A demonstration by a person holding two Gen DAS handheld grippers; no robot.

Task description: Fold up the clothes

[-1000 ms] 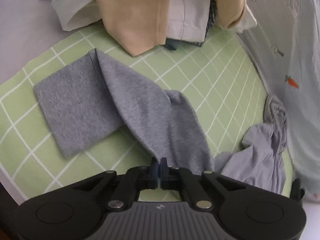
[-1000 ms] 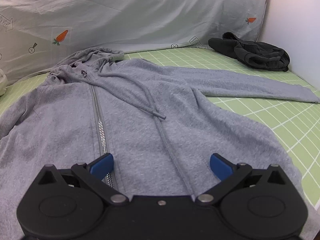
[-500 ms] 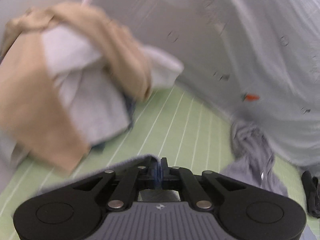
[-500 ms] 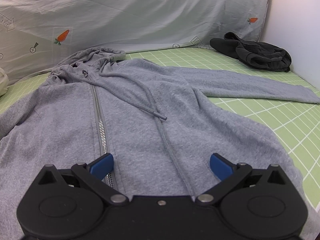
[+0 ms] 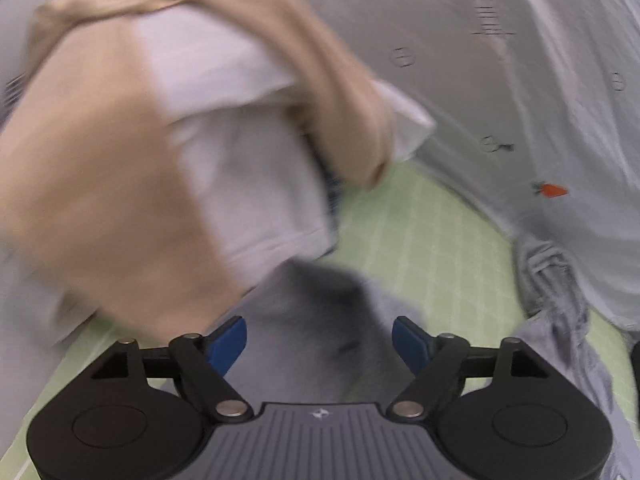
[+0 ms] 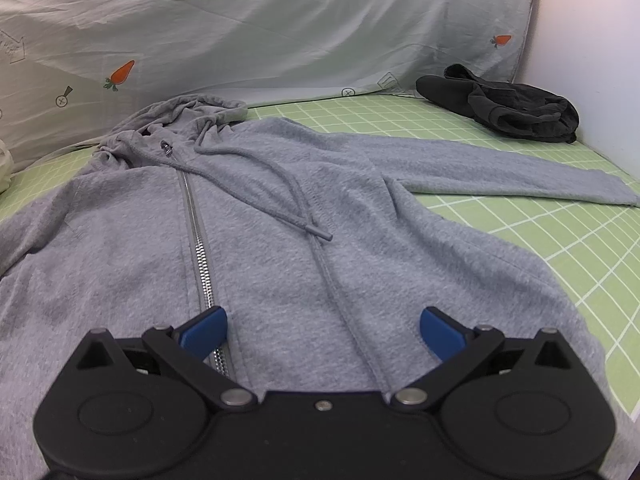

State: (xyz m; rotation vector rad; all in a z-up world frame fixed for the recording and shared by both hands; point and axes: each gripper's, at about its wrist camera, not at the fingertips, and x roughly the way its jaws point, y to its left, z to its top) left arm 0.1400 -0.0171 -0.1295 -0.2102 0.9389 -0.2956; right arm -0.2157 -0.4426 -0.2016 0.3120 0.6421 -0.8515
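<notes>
A grey zip-up hoodie lies front up on the green checked sheet, its right sleeve stretched out sideways. My right gripper hovers open over its lower front, beside the zipper. In the blurred left wrist view my left gripper has its jaws opening wide. The grey left sleeve lies loose below and between the blue pads, which do not press on it. The hood bunches at the right.
A pile of beige and white clothes fills the left wrist view's left half. A dark garment lies at the back right by the wall. A pale cover with carrot prints rises behind the hoodie.
My left gripper was shut on the grey sleeve and carried it toward the clothes pile. Its jaws now stand wide and the sleeve is released. The right gripper has not moved.
</notes>
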